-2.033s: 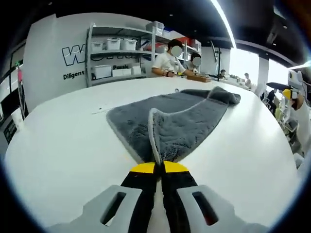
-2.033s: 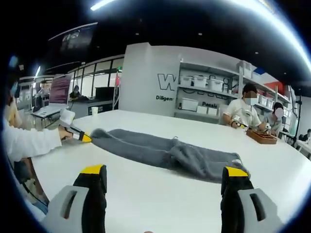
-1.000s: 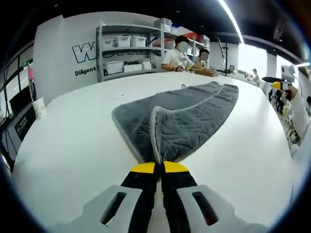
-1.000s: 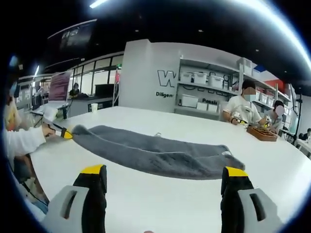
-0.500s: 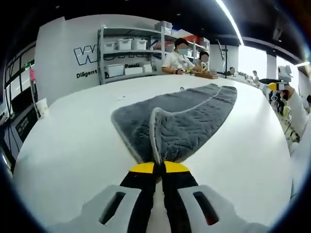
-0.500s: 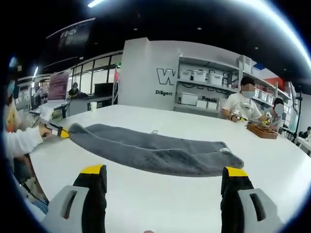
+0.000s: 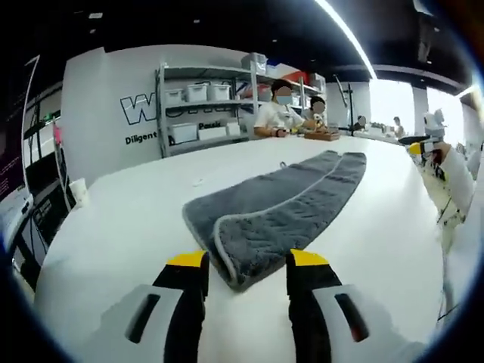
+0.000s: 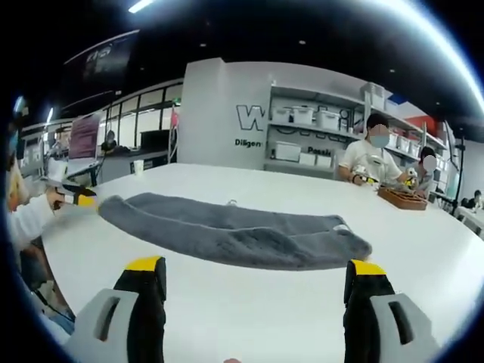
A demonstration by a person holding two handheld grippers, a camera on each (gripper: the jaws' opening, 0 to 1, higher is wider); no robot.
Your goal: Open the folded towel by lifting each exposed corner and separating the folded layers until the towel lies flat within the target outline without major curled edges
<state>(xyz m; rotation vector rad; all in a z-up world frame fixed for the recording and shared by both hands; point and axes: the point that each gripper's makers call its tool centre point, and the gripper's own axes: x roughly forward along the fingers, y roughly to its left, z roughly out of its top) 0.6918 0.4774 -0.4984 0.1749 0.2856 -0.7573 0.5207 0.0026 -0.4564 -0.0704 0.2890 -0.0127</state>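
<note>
Towel [image 7: 276, 204] laid folded lengthwise on the white bench [image 7: 121, 227]. Left claw [image 7: 246, 266] spread wide at its near end, holding nothing. Right claw [image 8: 257, 274] wide, empty, short of the towel.

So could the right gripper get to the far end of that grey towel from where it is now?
Probably yes. The right gripper is open and holds nothing, and bare white table lies between it and the towel, with nothing in the way. It would just need to move forward.
</note>
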